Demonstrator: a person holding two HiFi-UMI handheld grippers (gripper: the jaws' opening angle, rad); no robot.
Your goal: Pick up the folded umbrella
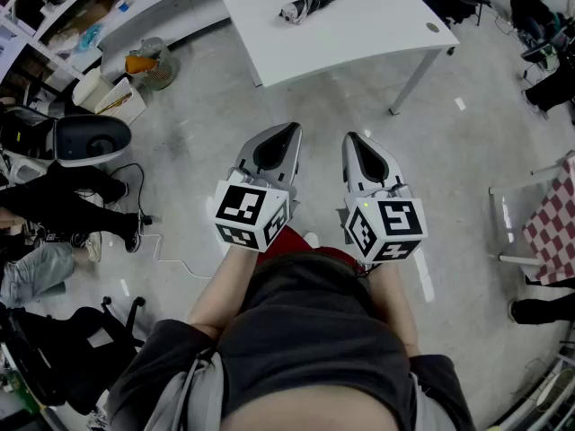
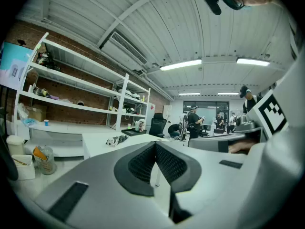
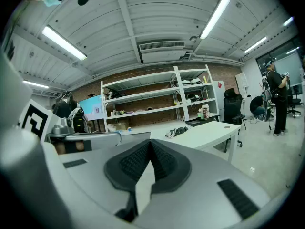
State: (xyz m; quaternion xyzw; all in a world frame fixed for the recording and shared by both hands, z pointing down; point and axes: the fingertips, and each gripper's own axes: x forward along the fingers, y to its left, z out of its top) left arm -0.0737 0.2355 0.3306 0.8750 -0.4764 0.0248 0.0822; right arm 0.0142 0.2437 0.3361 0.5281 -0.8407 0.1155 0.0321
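The folded umbrella [image 1: 310, 5], dark with pale patches, lies on the far side of a white table [image 1: 359, 34]. Both grippers hang side by side over the floor, well short of the table and pointing towards it. My left gripper [image 1: 289, 133] is shut with nothing in it, and my right gripper [image 1: 352, 140] is shut and empty too. In the left gripper view the umbrella [image 2: 116, 140] shows beyond the closed pads [image 2: 143, 163], left of the tip. The right gripper view has the umbrella [image 3: 176, 132] just right of its tip [image 3: 150, 143].
A white bin [image 1: 117, 101] and a wire basket [image 1: 154, 64] stand left of the table. Seated people's legs and a cable [image 1: 171, 257] are at the left. A checked cloth on a frame [image 1: 550, 223] is at the right. Shelves [image 3: 152, 99] line the brick wall.
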